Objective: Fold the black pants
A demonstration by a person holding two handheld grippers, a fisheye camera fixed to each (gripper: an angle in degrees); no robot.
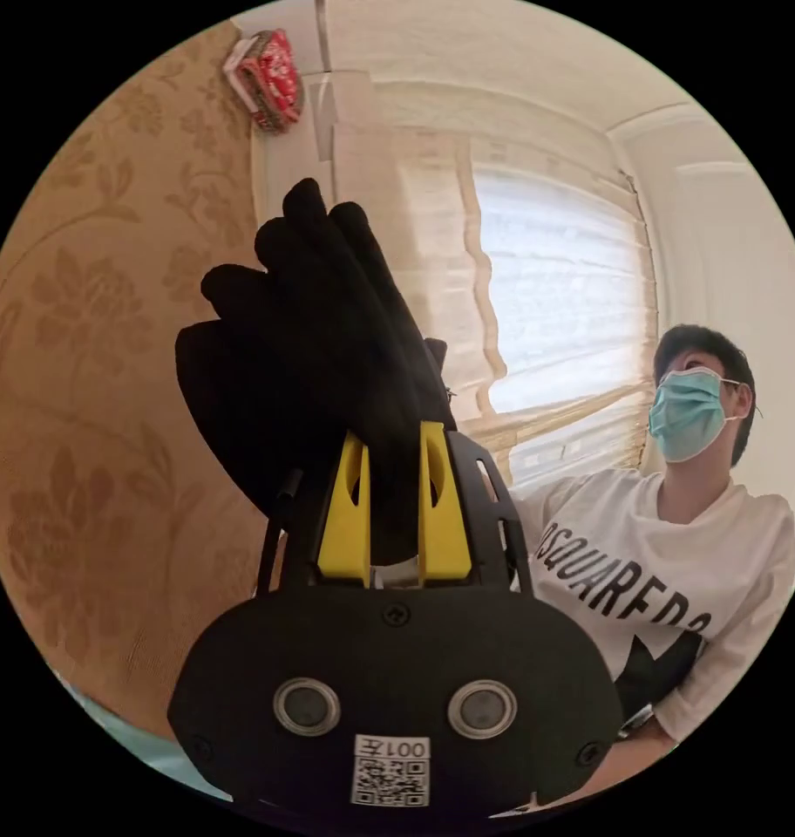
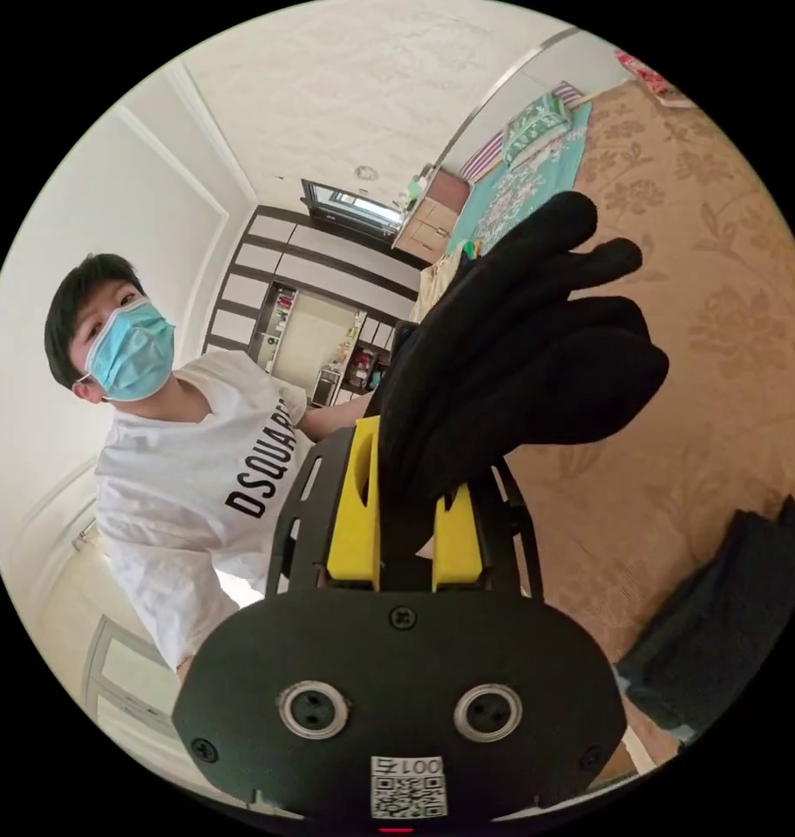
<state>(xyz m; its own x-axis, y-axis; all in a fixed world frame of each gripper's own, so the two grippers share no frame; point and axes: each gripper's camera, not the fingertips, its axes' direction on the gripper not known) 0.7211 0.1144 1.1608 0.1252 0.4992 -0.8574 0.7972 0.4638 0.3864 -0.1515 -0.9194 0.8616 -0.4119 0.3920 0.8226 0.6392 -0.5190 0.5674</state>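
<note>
Both grippers raised, each with jaws clamped on bunched black pants: left gripper, right gripper. We hold pants aloft against floral wall. Folding barely begun, we judge; laying flat remains.

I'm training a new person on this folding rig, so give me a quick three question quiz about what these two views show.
1. True or false: the left tool is shut on black fabric.
2. What colour are the right tool's jaws?
3. In the right gripper view, the dark garment lies on: A) patterned tan surface, B) white shelf, C) blue chair.

Key: 1 true; 2 yellow; 3 A.
</note>
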